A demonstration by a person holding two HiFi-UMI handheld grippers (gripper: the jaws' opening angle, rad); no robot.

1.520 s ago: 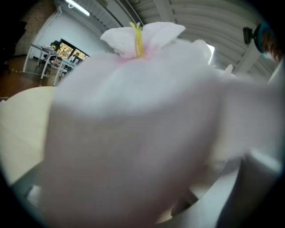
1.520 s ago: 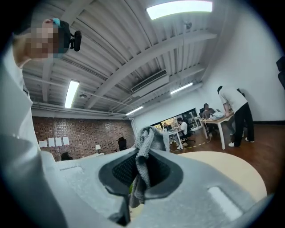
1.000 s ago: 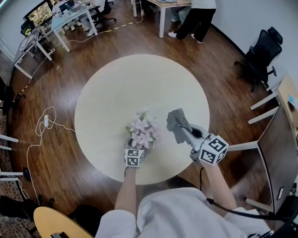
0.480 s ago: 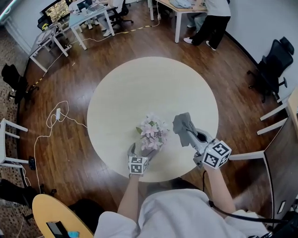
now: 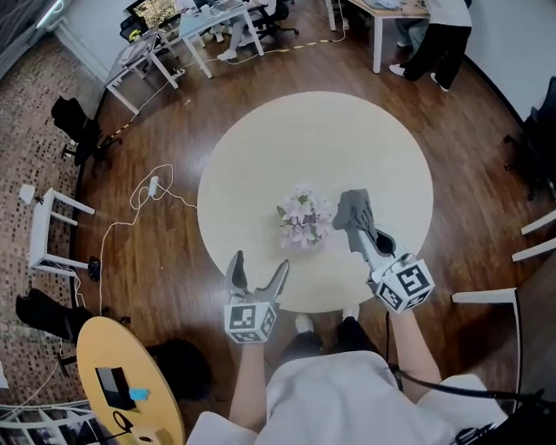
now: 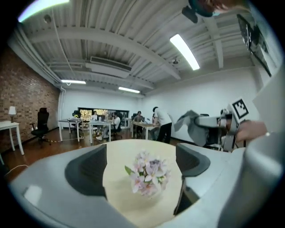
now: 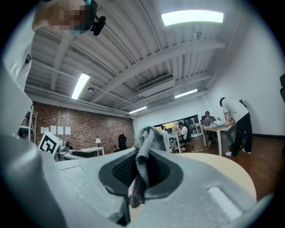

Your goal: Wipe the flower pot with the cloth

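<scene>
At the lower left of the head view, a second, wooden table [image 5: 122, 382] is cut off by the frame edge. A dark device [image 5: 111, 381] lies on it, too small to identify. The screens [image 5: 156, 10] at the upper left are too small to read.

The left gripper [image 5: 259, 269] hangs off the near edge of the round cream table [image 5: 261, 156], at lower centre. Its jaws stand wide and are closing, with nothing between them. In the left gripper view the pink blossoms show through the gap but lie beyond the pads. Its marker cube [image 5: 250, 320] carries black-and-white squares, no legible words.

The flower pot [image 5: 304, 219] stands on the table just right of centre, well apart from the left gripper. The blossoms cover the pot itself, so its body cannot be made out.

Just right of it, the grey cloth [image 5: 352, 209] is pinched in the right gripper [image 5: 360, 231], bunched above the jaws and trailing below. Whether the cloth touches the blossoms cannot be told.

At the upper right, a standing person [image 5: 439, 39] is cut off at the top edge.
</scene>
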